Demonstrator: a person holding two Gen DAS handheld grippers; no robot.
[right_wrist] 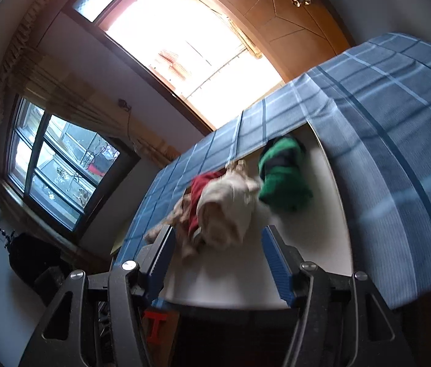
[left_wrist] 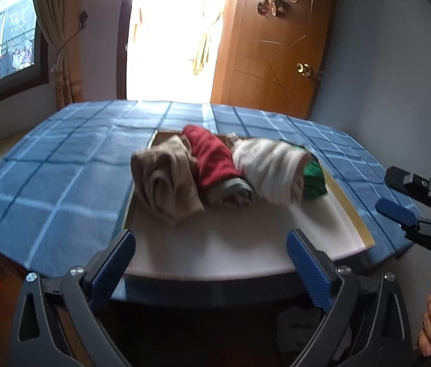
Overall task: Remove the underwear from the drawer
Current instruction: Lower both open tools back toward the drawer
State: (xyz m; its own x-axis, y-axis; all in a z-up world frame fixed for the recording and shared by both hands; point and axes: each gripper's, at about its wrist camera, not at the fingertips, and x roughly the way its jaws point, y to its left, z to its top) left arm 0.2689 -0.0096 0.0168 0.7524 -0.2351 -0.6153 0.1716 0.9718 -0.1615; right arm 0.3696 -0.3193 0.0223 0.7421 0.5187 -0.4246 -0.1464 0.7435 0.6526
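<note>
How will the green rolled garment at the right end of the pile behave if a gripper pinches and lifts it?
The green garment looks like soft knit fabric, so it will probably sag and flop rather than hold shape. It is loosely bundled, so the roll may unfurl when lifted by one fold. It touches the white striped bundle, which might drag along. Likely light; unlikely to slip from ribbed pads.

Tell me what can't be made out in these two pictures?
- The white garment, left wrist view: motion blur smears it.
- The green garment, left wrist view: mostly hidden behind the white one.
- Outside the doorway, both views: glare washes it out.
- The right hand-held gripper, left wrist view: cut by the frame edge.
</note>
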